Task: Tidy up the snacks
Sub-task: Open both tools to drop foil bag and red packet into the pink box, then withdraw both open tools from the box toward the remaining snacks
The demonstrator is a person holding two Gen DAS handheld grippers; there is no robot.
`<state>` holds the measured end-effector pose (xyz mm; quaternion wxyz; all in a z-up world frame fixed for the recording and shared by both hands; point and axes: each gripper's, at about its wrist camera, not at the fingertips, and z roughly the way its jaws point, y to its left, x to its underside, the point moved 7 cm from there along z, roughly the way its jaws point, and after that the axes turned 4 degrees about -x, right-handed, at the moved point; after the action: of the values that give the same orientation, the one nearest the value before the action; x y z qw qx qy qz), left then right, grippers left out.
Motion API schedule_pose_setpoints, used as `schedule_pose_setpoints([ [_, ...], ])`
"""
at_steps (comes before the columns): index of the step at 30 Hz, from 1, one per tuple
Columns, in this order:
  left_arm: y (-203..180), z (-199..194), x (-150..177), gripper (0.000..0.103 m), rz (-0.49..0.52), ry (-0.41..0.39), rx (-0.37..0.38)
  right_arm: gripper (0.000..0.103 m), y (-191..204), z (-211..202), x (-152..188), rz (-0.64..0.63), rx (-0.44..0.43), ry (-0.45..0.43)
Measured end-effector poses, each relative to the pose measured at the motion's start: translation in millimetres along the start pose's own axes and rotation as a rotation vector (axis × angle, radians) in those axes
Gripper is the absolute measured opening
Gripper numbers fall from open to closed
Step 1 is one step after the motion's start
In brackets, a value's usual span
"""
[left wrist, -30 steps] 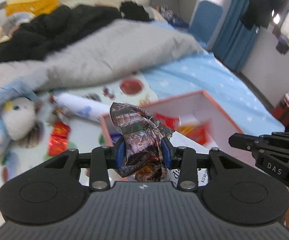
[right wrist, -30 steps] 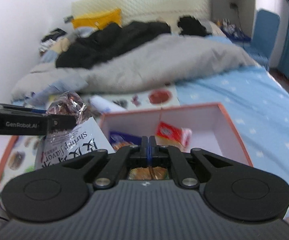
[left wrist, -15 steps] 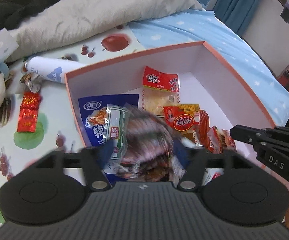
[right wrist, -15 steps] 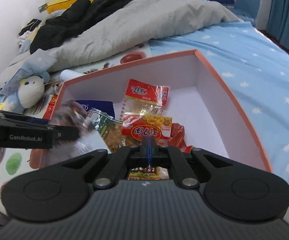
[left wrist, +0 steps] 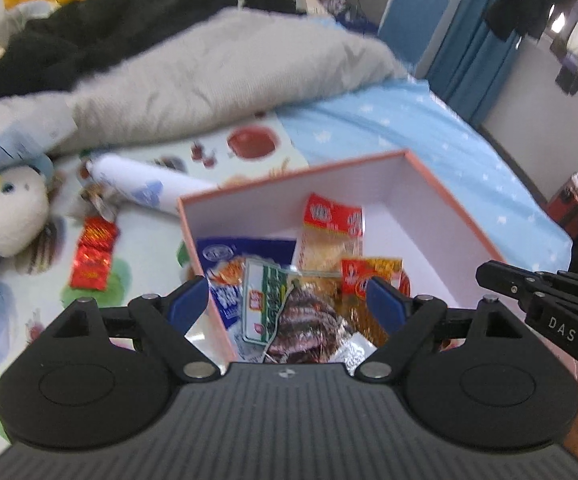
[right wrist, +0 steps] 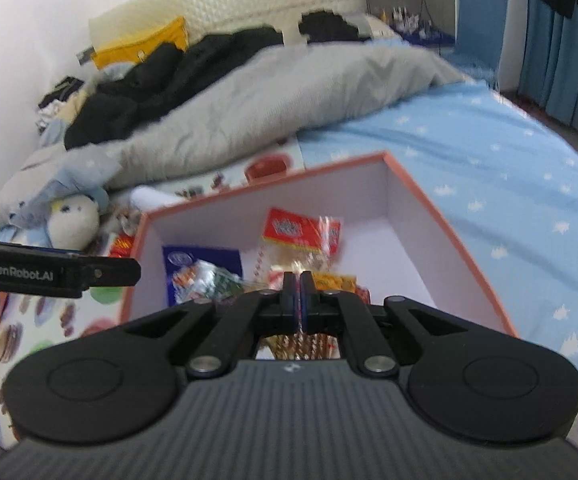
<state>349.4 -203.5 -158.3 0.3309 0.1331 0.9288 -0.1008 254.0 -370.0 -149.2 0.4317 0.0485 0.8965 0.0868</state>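
The left gripper (left wrist: 287, 300) is opening over the box (left wrist: 441, 196), a dark foil snack (left wrist: 305, 320) lying loose below its 2 fingers. The right gripper (right wrist: 297, 300) is pinched closed on nothing.

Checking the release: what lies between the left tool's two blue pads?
In the left wrist view, the crinkled brown foil packet lies in the box between the opening left tool pads, touching neither.

The left gripper (left wrist: 287, 300) hangs over a pink-rimmed box (left wrist: 449, 196) on the bed, its jaws opening; a crinkled dark snack packet (left wrist: 309, 320) lies below them (untouched) among other snacks. A red packet (left wrist: 93, 252) lies outside.
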Motion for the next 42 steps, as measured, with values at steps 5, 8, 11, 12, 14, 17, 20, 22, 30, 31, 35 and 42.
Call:
schedule_pose_setpoints([
  [5,9.1,-40.1,-4.8,0.089,-0.024,-0.076,0.000,0.006,24.2,-25.5,-12.5,-0.025,-0.038,-0.064],
  [8,14.3,-61.4,-3.1,0.089,-0.029,-0.114,-0.006,0.006,38.6,-38.0,-16.9,-0.035,-0.069,-0.095],
  [11,21.1,-81.4,2.0,0.089,-0.027,-0.150,-0.024,0.006,52.8,-48.2,-18.8,-0.047,-0.089,-0.122],
  [12,24.0,-87.1,4.5,0.089,-0.028,-0.160,-0.029,0.006,57.6,-51.4,-18.8,-0.051,-0.097,-0.129],
  [14,31.0,-97.8,9.5,0.089,-0.033,-0.176,-0.039,0.006,67.4,-57.1,-17.9,-0.061,-0.111,-0.146],
  [17,43.5,-110.0,18.5,0.089,-0.052,-0.190,-0.056,0.006,82.1,-62.6,-13.5,-0.075,-0.134,-0.157],
  [20,55.9,-120.7,27.8,0.089,-0.069,-0.208,-0.071,0.006,95.5,-66.3,-7.1,-0.090,-0.154,-0.162],
  [22,64.6,-127.2,34.7,0.089,-0.081,-0.215,-0.083,0.006,104.4,-68.3,-2.1,-0.099,-0.165,-0.164],
  [30,90.2,-143.9,63.0,0.089,-0.115,-0.228,-0.121,0.006,136.6,-72.4,20.9,-0.117,-0.226,-0.149],
  [31,93.9,-145.8,67.7,0.089,-0.120,-0.228,-0.127,0.006,140.6,-72.4,24.4,-0.122,-0.231,-0.145],
  [35,107.0,-149.7,83.5,0.089,-0.149,-0.224,-0.143,0.006,154.1,-70.9,35.5,-0.133,-0.244,-0.134],
  [42,133.7,-149.3,118.1,0.089,-0.198,-0.194,-0.178,0.007,172.3,-65.7,56.0,-0.166,-0.252,-0.093],
])
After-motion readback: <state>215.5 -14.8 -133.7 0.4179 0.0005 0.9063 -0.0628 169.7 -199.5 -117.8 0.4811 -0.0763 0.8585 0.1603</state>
